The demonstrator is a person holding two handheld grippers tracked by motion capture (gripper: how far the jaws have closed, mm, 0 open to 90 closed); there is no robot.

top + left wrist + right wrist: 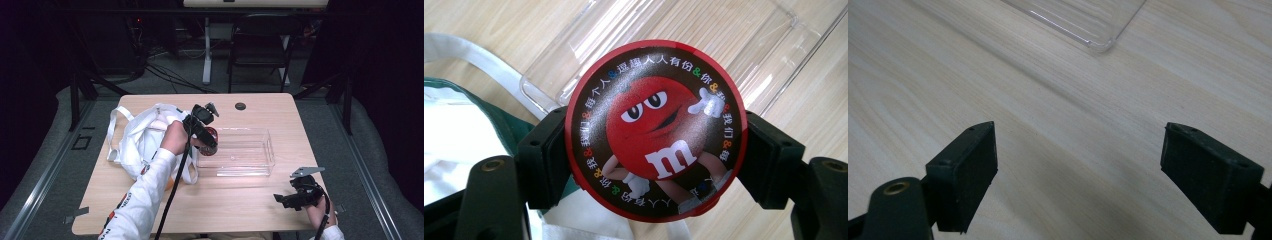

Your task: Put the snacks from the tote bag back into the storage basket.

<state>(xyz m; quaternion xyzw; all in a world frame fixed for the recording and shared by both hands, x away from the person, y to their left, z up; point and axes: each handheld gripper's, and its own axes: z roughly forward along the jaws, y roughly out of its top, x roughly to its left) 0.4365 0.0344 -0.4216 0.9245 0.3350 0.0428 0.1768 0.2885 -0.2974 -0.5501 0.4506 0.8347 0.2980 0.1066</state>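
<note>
Fingers (544, 160) of the left gripper (656, 150) press on both sides of a round M&M's tin (656, 130), and we see the tin clamped between the two black pads, one at its left edge and one at its right. From above, we find the left gripper (206, 134) holding the tin (211, 136) at the left end of the clear plastic tray (250, 167), just beside the white tote bag (137, 145).

On the tin's lid we read a white lowercase "m" on the chest of the red cartoon candy character, who has white gloves and raised eyebrows. Around the dark brown field runs a ring of small white Chinese characters broken by coloured ampersands; we can make out "人人有份" and "你", but the rest is too small for us to read with confidence. A red rim borders the lid.

In the left gripper view we have the tin's flat lid turned straight at the camera, so its short axis runs along the jaws toward us. The character stands upright, head toward the tray (684, 30) and feet toward the gripper body. How deep the tin is we cannot tell.

Over at the near right corner of the wooden table (260, 210), our right gripper (295, 197) rests low with its jaws spread wide and nothing between them; in its own view its pads (965, 175) frame bare table (1073, 165), with a corner of the tray (1098, 42) well ahead.
</note>
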